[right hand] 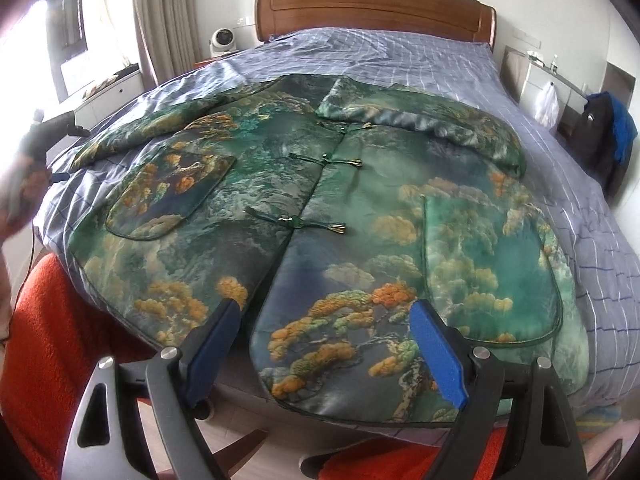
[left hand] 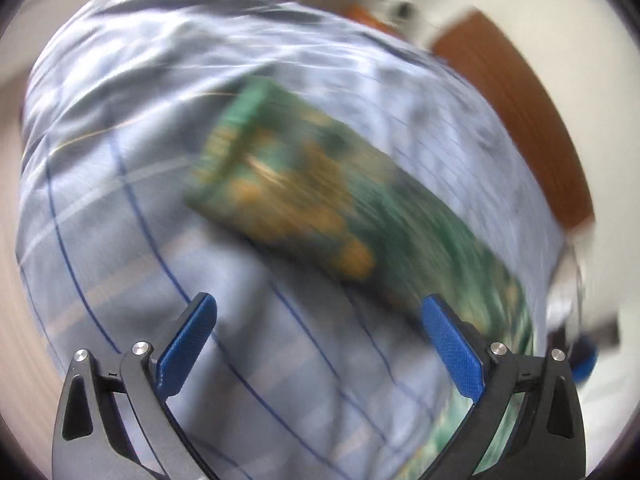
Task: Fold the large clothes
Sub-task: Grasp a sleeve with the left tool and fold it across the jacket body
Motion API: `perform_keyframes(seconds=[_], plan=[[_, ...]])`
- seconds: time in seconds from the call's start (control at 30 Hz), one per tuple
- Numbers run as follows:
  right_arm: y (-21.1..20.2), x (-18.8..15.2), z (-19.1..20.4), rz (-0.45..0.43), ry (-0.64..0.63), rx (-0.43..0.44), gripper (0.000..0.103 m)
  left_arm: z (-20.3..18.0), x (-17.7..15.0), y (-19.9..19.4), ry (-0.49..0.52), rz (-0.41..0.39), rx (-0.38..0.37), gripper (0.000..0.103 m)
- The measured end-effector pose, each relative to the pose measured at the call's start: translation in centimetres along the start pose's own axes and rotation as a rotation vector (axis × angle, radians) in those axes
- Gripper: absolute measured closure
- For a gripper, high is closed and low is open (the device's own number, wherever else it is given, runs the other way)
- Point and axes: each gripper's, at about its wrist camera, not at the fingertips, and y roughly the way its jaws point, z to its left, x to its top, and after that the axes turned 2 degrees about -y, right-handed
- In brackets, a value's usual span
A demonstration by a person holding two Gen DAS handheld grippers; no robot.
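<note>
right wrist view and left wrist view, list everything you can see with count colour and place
jacket: one, green with orange and gold tree print, spread flat front-up on the bed, frog fastenings down its centre
bedcover: one, blue-grey with a line grid, under the jacket
headboard: one, brown wood, far end of bed
fan: one, white, left of headboard
curtain: one, beige, far left
chair: orange-red, near the foot of the bed
bag: one, dark with blue, right of bed
left tongs: blue pads, open, empty, above bedcover, view blurred
right tongs: blue pads, open, empty, over the jacket hem
</note>
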Motion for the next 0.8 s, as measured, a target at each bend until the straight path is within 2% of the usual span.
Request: perform_keyframes(seconds=[0.1,0.17,0.23,0.3,0.37,0.43,0.5,0.6,0.7,0.8], plan=[[0.3,0.0,0.4,0.014,-0.003,0.014,0.017,1.9,1.8,2.3,-0.096,0.037,0.003,0.002],[0.5,0.0,0.6,0.024,-0.011,0.014,0.017,1.5,2.4,2.9,-0.115,0.017,-0.017,0.005],[0.6,0.0,0.9,0.030,-0.019,0.014,0.017,0.2,2.8,3.2,-0.074,0.001,-0.016,0.031],[0.5,0.0,1.1,0.029,-0.025,0.014,0.017,-1.0,3.4,3.5,-0.024,-0.005,0.065,0.084],[0.4,-0.1,1.2,0.028,-0.026,0.015,0.017,-2.7,3.7,3.0,0.025,-0.032,0.115,0.090],[0.2,-0.3,1.1,0.021,-0.023,0.018,0.017,-6.0,3.8,0.6,0.121,-0.100,0.129,0.093],[0.0,-0.5,0.9,0.011,-0.022,0.016,0.017,-11.3,3.2,-2.0,0.256,-0.172,0.112,0.093],[0.1,-0.7,0.6,-0.003,-0.012,0.019,0.017,-21.3,0.4,-5.7,0.502,-0.268,0.040,0.093],[0.3,-0.7,0.0,-0.010,0.011,0.033,0.017,-31.1,-5.2,-7.7,0.756,-0.334,-0.041,0.093],[0.0,-0.6,-0.7,-0.028,0.032,0.031,0.017,-39.2,-12.4,-7.1,0.969,-0.338,-0.130,0.093]])
